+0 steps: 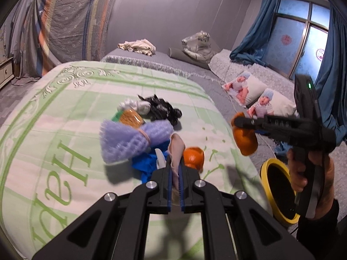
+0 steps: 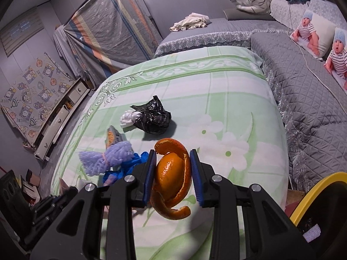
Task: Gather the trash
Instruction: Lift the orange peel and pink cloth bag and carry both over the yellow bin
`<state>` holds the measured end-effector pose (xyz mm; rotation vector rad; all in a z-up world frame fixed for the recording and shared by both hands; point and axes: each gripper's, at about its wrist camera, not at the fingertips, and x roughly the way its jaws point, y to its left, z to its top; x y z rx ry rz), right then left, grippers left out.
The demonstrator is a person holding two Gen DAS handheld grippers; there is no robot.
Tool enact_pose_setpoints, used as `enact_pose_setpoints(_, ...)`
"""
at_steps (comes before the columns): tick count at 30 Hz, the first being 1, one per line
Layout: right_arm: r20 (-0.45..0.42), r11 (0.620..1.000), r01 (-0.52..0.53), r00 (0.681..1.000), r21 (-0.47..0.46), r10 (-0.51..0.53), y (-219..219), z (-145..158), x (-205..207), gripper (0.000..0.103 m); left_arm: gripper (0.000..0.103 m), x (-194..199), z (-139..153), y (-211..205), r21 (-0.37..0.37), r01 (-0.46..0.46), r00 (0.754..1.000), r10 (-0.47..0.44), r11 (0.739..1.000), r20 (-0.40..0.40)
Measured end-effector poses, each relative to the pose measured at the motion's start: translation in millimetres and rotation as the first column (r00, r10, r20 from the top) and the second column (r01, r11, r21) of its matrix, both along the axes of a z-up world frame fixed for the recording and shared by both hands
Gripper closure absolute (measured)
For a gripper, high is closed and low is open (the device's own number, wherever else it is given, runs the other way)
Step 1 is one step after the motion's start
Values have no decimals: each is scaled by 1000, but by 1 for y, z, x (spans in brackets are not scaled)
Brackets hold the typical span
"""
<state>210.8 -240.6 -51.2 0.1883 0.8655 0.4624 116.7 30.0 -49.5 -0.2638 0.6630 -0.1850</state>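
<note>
My left gripper (image 1: 175, 162) is shut on a beige scrap (image 1: 176, 149) just above the green bedspread (image 1: 65, 112). Beside it on the bed lie a second orange peel (image 1: 193, 155), a blue glove (image 1: 144, 162), a purple foam net (image 1: 132, 139), an orange-green packet (image 1: 130, 117), a white wad (image 1: 134, 105) and a black plastic bag (image 1: 162, 108). My right gripper (image 2: 172, 151) is shut on a curled orange peel (image 2: 171, 173), lifted off the bed. From the left wrist view, the right gripper (image 1: 237, 120) and its peel (image 1: 246, 140) hang above the bed's right edge.
A yellow-rimmed bin (image 2: 314, 192) with a dark inside stands by the bed's near right corner, also visible as the bin (image 1: 279, 192) under the hand. A grey quilted bench (image 2: 303, 99) with baby-print cushions runs along the right. A low cabinet (image 2: 58, 119) stands at the left wall.
</note>
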Motion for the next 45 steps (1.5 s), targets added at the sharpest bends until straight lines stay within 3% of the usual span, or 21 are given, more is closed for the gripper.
enact_pose_setpoints(9,41,1000,-5,999,9,5,-8,17,-16,73,99,-17,34,20,-21,-69,993,70,997,92)
enact_pose_setpoints(18,92,1000,-9,996,26,7,-19,35,-36,73,99,-30,56,17,-20,-74,986,76,997,151)
enact_pose_setpoints(35,173,997,46,983,64,-57,-64,60,-69,73,99,-32,84,-43,21,33,976,-37,999,216)
enact_pose_setpoints(45,191,990,113,973,88,-128,-104,65,-80,73,99,-18,84,-82,33,108,972,-112,994,206)
